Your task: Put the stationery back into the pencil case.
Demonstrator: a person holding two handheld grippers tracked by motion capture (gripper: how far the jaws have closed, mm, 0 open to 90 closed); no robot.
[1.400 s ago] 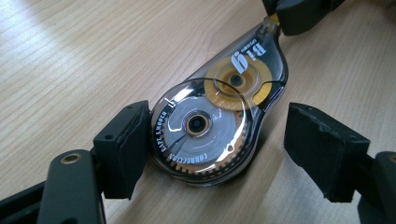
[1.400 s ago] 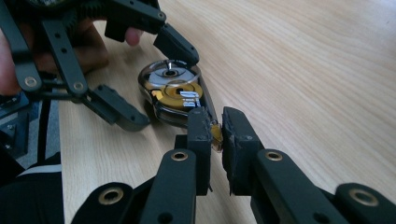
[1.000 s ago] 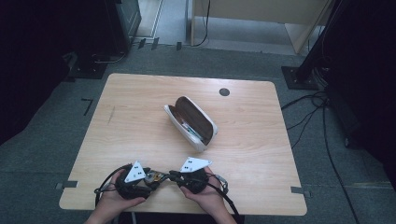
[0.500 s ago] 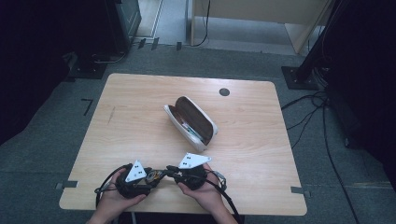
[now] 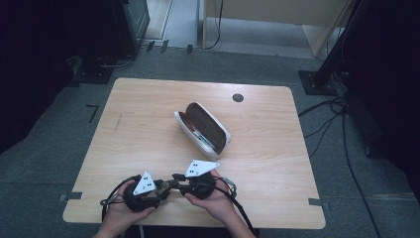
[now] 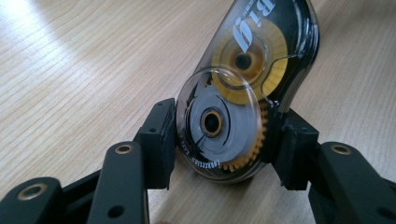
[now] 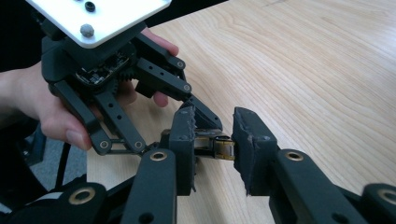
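A correction tape dispenser [image 6: 247, 60], black and clear with a yellow wheel, stands on edge between my left gripper's [image 6: 224, 140] jaws, which are shut on its two narrow sides. In the right gripper view its far tip [image 7: 219, 145] lies between my right gripper's [image 7: 212, 147] pads and touches both. The left gripper [image 7: 194, 112] faces it head-on, held by a hand [image 7: 42, 107]. From above, the two grippers [image 5: 168, 185] [image 5: 178, 178] meet tip to tip near the table's front edge.
An open white glasses case [image 5: 202, 130] with a brown lining lies at the middle of the wooden table [image 5: 143, 114]. A round cable hole [image 5: 237, 97] sits near the far edge. Cables trail from both grippers over the front edge.
My right gripper has moved left and its jaws now reach the dispenser held by the left gripper. The left gripper has hardly moved.
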